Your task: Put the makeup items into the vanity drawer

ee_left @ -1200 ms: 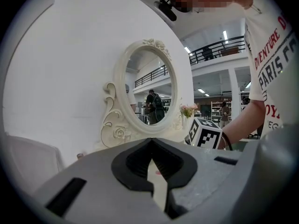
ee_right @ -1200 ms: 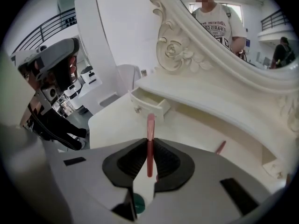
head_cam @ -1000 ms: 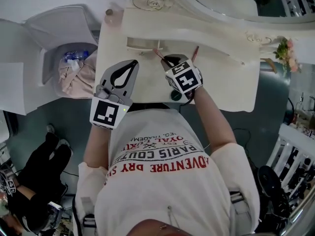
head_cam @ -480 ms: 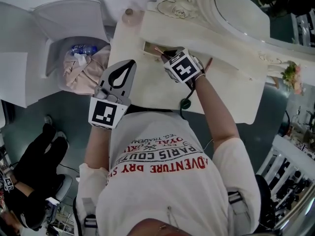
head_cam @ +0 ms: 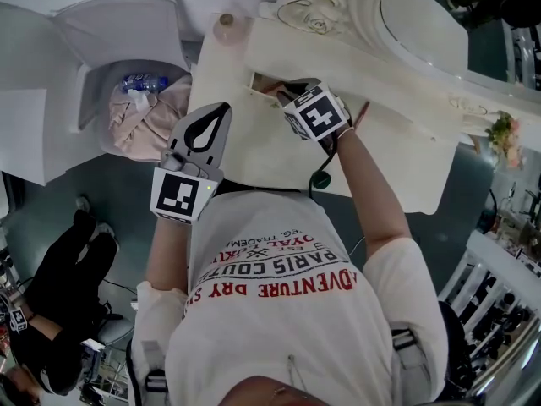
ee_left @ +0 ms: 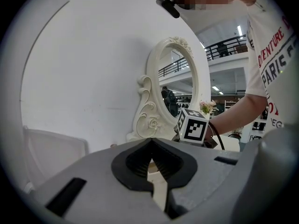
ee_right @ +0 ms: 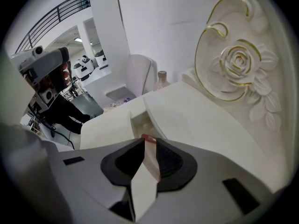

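Over the open drawer (ee_right: 139,120), your right fingers (ee_right: 173,162) have just been opening, with a pink pencil (ee_right: 148,137) apparently loose between them. A second pencil (head_cam: 362,113) is left on the counter (head_cam: 254,146). Left fingers (ee_left: 135,160) are closed, empty.

- The right gripper (ee_right: 148,143), its jaws just opening with the pink makeup stick (ee_right: 148,137) between them, is hiding all but the stick's tip.
- The same gripper is blocking most of the drawer (ee_right: 138,119) interior.
- The head view's top edge is cropping the mirror (head_cam: 423,24).
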`<state>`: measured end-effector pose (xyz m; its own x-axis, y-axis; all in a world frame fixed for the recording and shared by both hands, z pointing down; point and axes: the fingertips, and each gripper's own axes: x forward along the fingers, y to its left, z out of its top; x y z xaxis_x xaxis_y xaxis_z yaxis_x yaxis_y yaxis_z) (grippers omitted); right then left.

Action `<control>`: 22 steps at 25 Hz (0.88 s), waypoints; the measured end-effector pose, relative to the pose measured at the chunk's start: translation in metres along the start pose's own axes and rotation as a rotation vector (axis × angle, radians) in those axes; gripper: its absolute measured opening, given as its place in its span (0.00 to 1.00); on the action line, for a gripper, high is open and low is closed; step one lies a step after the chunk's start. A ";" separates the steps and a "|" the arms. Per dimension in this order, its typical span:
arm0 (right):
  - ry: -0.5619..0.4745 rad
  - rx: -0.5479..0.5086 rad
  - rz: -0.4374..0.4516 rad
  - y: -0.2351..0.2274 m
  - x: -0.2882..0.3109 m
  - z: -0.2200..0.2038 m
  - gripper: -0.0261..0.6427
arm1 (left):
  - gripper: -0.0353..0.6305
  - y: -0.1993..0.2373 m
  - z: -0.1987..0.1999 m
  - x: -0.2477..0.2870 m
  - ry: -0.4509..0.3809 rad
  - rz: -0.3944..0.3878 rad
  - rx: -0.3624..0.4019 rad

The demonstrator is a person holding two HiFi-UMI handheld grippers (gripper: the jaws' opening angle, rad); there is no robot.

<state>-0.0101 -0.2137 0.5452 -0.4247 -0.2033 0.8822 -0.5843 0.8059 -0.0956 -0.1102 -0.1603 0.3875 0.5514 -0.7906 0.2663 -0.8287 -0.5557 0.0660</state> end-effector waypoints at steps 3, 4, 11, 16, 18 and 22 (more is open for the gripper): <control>-0.027 0.031 -0.023 -0.004 -0.014 -0.006 0.15 | 0.06 -0.005 0.006 0.004 -0.009 -0.016 0.011; -0.036 0.046 -0.031 -0.005 -0.020 -0.009 0.15 | 0.06 -0.008 0.009 0.006 -0.014 -0.024 0.017; -0.072 0.172 -0.127 -0.036 -0.063 -0.059 0.15 | 0.06 -0.048 0.026 0.034 -0.044 -0.117 0.054; -0.041 0.306 -0.206 -0.064 -0.084 -0.123 0.18 | 0.06 -0.088 0.030 0.061 -0.043 -0.208 0.071; -0.028 0.376 -0.228 -0.073 -0.090 -0.150 0.19 | 0.06 -0.104 0.029 0.073 -0.035 -0.237 0.074; -0.019 0.480 -0.262 -0.091 -0.097 -0.192 0.20 | 0.06 -0.131 0.024 0.091 -0.015 -0.285 0.088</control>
<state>0.2170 -0.1600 0.5573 -0.2322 -0.3768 0.8967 -0.9203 0.3834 -0.0772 0.0512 -0.1657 0.3801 0.7625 -0.6030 0.2346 -0.6292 -0.7755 0.0518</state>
